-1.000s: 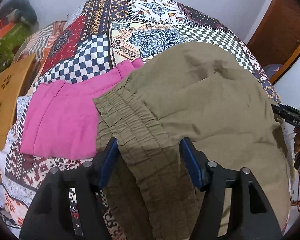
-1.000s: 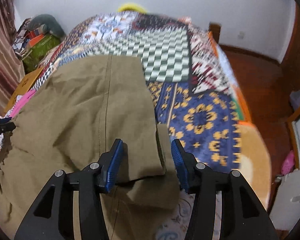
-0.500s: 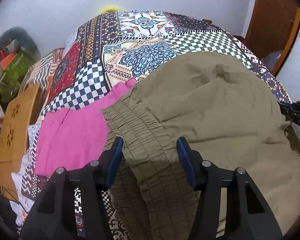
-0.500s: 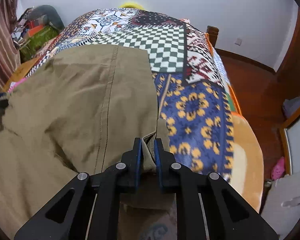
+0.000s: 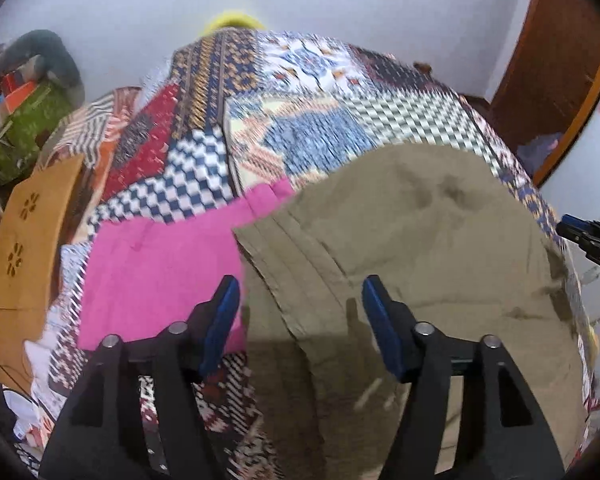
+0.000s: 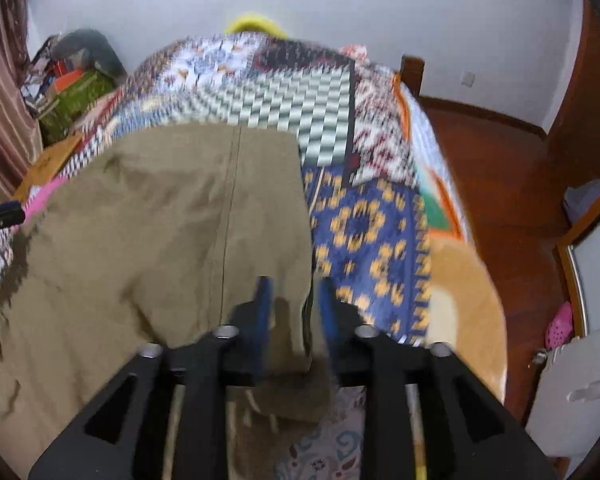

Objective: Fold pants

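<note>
The left gripper (image 5: 300,300) has its blue fingers (image 5: 380,320) wide apart over the waistband end of the olive pants (image 5: 420,248), and they hold nothing. The right gripper (image 6: 294,300) has its fingers only a small gap apart, with the edge of the pants (image 6: 160,240) between them; the picture is blurred there, so I cannot tell if they press the cloth or not.

The pants lie spread on the patchwork bedspread (image 5: 260,128) and hang over its near edge. In the left view the other gripper shows at the right border, and on its black body there is small white writing, too small to read surely.

Just beside the waistband, on the left, lies a pink garment (image 5: 160,272), and the olive cloth partly covers it. Further left stands a yellow-brown wooden piece with cut flower shapes (image 5: 24,240), and behind it a green box (image 5: 28,128) among other clutter. Right of the bed there is a red-brown wooden floor (image 6: 500,184), with a pink shoe (image 6: 558,326) near a white object.
</note>
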Tool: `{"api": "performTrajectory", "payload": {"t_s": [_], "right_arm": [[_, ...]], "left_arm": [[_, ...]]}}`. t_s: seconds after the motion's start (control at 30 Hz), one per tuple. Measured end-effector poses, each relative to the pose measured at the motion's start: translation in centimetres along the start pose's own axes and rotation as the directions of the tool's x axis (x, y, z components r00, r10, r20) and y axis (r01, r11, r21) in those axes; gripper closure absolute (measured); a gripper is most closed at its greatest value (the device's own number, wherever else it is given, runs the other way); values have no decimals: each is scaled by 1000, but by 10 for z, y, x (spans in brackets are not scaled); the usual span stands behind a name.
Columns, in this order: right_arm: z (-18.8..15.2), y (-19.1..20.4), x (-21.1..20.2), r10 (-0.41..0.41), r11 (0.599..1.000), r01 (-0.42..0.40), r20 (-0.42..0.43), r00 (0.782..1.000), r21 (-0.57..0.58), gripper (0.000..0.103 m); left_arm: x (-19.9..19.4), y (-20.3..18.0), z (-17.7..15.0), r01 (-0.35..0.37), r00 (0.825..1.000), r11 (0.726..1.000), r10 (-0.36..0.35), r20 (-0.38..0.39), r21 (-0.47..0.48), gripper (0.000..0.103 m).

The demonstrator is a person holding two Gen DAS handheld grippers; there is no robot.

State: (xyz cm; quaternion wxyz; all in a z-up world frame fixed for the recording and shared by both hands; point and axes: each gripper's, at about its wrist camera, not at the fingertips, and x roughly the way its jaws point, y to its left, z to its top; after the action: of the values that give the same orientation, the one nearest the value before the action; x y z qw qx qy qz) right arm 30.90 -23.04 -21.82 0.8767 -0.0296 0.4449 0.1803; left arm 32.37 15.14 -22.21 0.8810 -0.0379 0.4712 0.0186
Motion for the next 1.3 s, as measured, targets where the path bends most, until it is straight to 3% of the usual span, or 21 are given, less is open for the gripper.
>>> {"api": "performTrajectory", "payload": {"t_s": [0.03,0.23,0.4,0.5,0.7,0.83,1.1,1.17,1.2,1.3], "right_arm": [[5,0,-2,-1,1000,1,17,1000,0,61],[41,5,11,19,1000,-19,45,999,3,60],[61,8,34,18,1000,-18,35,999,-5,56],[68,8,51,19,1000,-19,13,1000,-18,56],[90,3,90,35,999,-36,-45,998,-8,56],[102,-1,114,97,995,-95,-80,992,32,56],[103,13,149,102,994,-105,-159,982,-8,56],[101,18,150,87,995,-95,-156,984,-42,64],[100,20,151,84,994,-94,-165,983,-52,83],[99,22,148,53,994,-67,-154,987,-87,88]], "left_arm": [[1,4,4,-4,1000,1000,4,3,-11,36],[31,25,24,5,998,997,-10,-58,-72,36],[66,30,30,-16,990,997,5,-142,-76,31],[82,34,33,6,984,996,-22,-176,-88,31],[104,42,41,27,981,994,-47,-189,-106,29],[117,42,43,57,975,991,-81,-206,-119,29],[124,43,39,102,974,984,-128,-187,-143,34],[124,44,39,106,975,984,-132,-176,-146,37],[123,43,39,104,977,985,-127,-169,-138,40],[113,35,39,68,987,994,-79,-137,-82,45]]}}
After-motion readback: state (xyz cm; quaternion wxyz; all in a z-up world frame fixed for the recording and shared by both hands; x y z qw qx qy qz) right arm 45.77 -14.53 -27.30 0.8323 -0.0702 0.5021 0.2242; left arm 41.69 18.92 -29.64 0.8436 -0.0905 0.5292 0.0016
